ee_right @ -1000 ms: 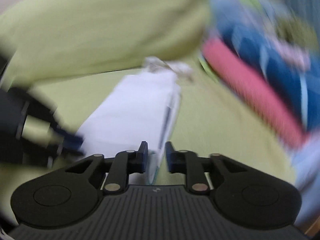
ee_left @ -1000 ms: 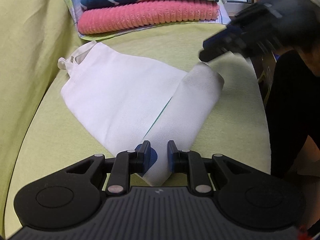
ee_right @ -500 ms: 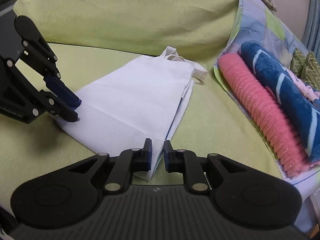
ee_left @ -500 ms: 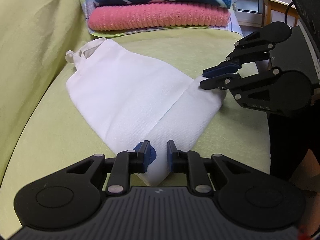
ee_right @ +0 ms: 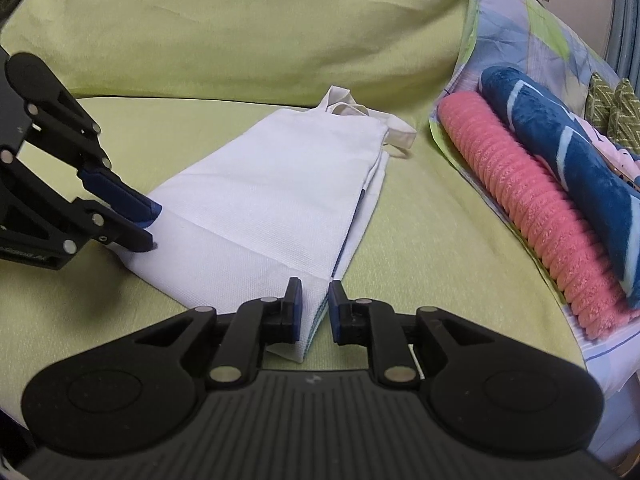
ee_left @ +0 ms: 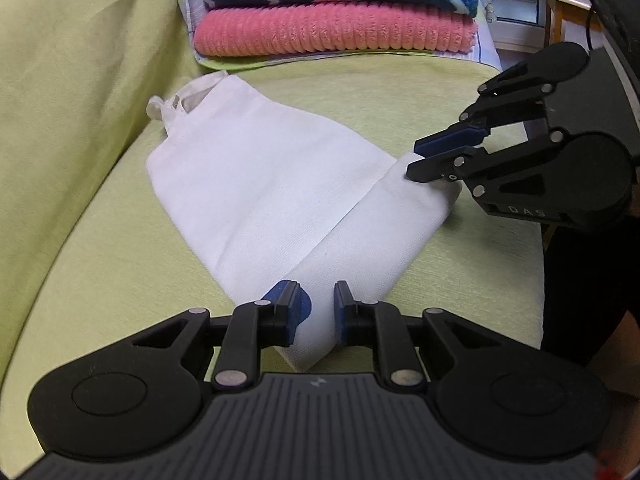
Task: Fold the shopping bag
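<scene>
The white shopping bag (ee_left: 256,184) lies flat on the green sofa seat (ee_left: 400,92), handles toward the backrest. The left hand-held gripper (ee_left: 314,312) is clamped on one near corner, the right hand-held gripper (ee_right: 314,312) on the other.

Black tool (ee_left: 314,312), blue fingertips (ee_left: 294,306)
</scene>
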A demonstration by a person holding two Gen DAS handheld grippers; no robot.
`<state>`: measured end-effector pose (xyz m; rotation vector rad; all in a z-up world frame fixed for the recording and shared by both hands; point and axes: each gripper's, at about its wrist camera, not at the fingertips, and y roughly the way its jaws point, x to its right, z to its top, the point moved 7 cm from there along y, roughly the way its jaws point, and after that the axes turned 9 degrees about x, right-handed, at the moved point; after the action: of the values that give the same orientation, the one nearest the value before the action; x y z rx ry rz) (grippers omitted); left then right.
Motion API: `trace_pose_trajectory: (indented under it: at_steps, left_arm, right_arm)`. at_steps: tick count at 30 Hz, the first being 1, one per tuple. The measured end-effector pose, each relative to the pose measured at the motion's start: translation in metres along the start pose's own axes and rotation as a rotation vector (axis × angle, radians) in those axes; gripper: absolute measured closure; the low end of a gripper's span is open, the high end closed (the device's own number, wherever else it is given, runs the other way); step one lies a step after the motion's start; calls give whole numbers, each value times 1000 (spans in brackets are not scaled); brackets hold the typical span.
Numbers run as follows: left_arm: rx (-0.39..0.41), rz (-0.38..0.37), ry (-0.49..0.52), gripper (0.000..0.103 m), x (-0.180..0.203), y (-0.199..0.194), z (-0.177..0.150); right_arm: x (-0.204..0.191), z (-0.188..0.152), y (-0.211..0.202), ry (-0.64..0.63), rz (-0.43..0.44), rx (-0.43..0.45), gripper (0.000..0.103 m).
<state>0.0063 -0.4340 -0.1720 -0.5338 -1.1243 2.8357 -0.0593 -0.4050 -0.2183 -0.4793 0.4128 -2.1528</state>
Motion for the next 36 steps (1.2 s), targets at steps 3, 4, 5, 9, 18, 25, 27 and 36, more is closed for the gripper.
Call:
trace_pose_trajectory:
  at_steps: [3,4,5,9,18,25,27,36]
  left_arm:
    - [31,80,242,68,18,-17,-9]
    - [45,111,353,68,26,-23,-15]
    - [51,138,470,62,34,-27,-24]
    - [40,228,867,52,59,-29,-63]
    - [89,289,1045,62,53,8,-68]
    - [106,143,968,63,38,6,-61]
    - [99,115,961,63,37,4,-60]
    - [101,70,902,63,32,-1,-57]
  right_arm:
    - [1,1,1,12,6,-4,89]
    - [2,1,2,19,9,-4,89]
    - [2,1,2,24,11,-3,89]
    - [1,0,1,24,6,2,89]
    - [1,0,0,34,11,10,89]
    - [-2,6,-6,-58,42,35,85]
    - [-3,9,-17,-158,85,72,67]
    - [-24,-24,-32,-853,231,201,55]
